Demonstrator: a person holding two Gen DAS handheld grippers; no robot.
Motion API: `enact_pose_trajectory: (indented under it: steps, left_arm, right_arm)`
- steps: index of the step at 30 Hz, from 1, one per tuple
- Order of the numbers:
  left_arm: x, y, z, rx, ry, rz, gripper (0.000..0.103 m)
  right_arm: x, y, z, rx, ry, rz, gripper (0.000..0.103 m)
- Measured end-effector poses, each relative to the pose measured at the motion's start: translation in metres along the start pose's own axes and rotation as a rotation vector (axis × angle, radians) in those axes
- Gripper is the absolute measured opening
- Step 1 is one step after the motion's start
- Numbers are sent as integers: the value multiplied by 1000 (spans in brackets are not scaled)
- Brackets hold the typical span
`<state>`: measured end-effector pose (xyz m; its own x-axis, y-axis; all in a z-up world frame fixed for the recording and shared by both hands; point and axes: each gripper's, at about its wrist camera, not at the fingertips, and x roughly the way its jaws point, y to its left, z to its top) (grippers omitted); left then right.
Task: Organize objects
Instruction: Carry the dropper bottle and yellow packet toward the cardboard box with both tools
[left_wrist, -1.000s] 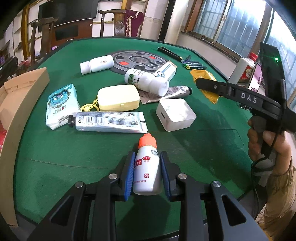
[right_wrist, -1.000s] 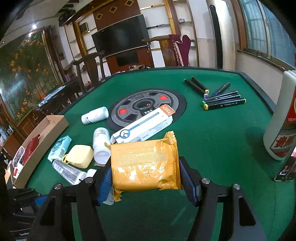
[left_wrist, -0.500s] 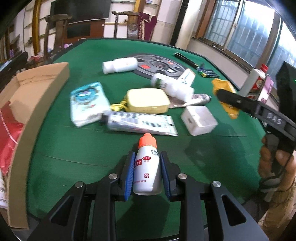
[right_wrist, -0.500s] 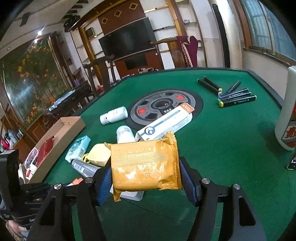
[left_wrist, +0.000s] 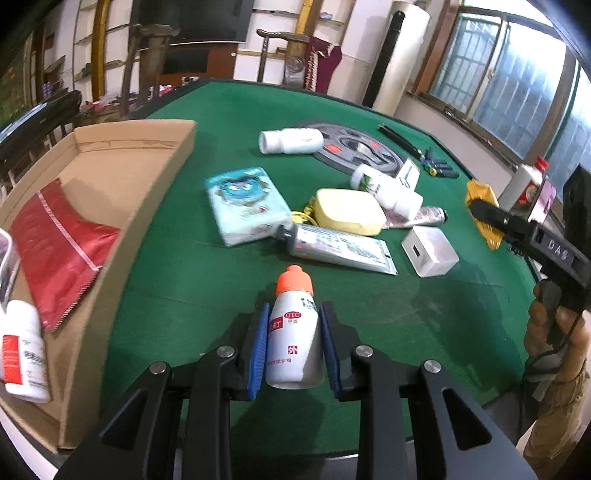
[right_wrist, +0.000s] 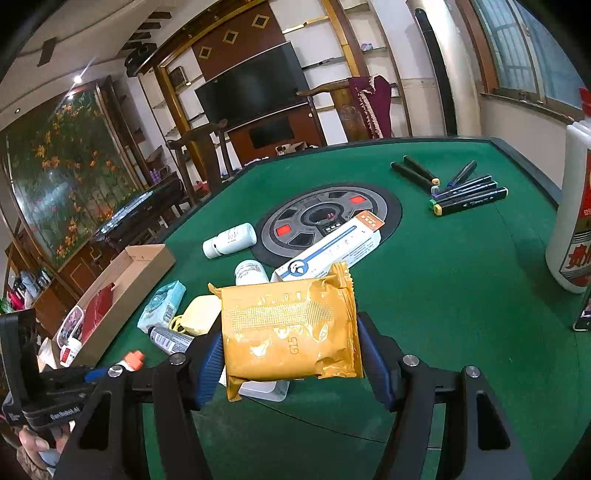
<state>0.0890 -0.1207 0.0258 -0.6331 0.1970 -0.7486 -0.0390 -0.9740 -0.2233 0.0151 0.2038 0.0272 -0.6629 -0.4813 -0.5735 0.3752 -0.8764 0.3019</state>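
My left gripper (left_wrist: 293, 345) is shut on a small white bottle with an orange cap (left_wrist: 293, 332), held above the near part of the green table (left_wrist: 207, 280). My right gripper (right_wrist: 291, 354) is shut on a yellow-orange foil packet (right_wrist: 291, 328), lifted over the table's near right side; the packet (left_wrist: 482, 201) also shows in the left wrist view. An open cardboard box (left_wrist: 147, 184) stands at the left edge, holding a red packet (left_wrist: 59, 251) and a white bottle (left_wrist: 24, 354). From the right wrist view the left gripper (right_wrist: 114, 369) sits low left, near the box (right_wrist: 144, 266).
On the felt lie a blue tissue pack (left_wrist: 247, 205), a yellow case (left_wrist: 349, 212), a silver tube (left_wrist: 340, 249), a white square box (left_wrist: 430, 251), two white bottles (left_wrist: 291, 142) and a long carton (right_wrist: 332, 247). Markers (right_wrist: 465, 194) lie far right; a tall white bottle (right_wrist: 572, 221) stands at the right edge.
The left gripper has swung left with the bottle, bringing the cardboard box and its contents into view. The right gripper has stayed almost still with the packet.
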Motion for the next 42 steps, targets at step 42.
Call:
enact_pose_trajectory:
  steps: [42]
  left_arm:
    - [-97, 57, -24, -126, -147, 96, 27]
  right_arm:
    - [39, 157, -1, -255, 32, 209, 70]
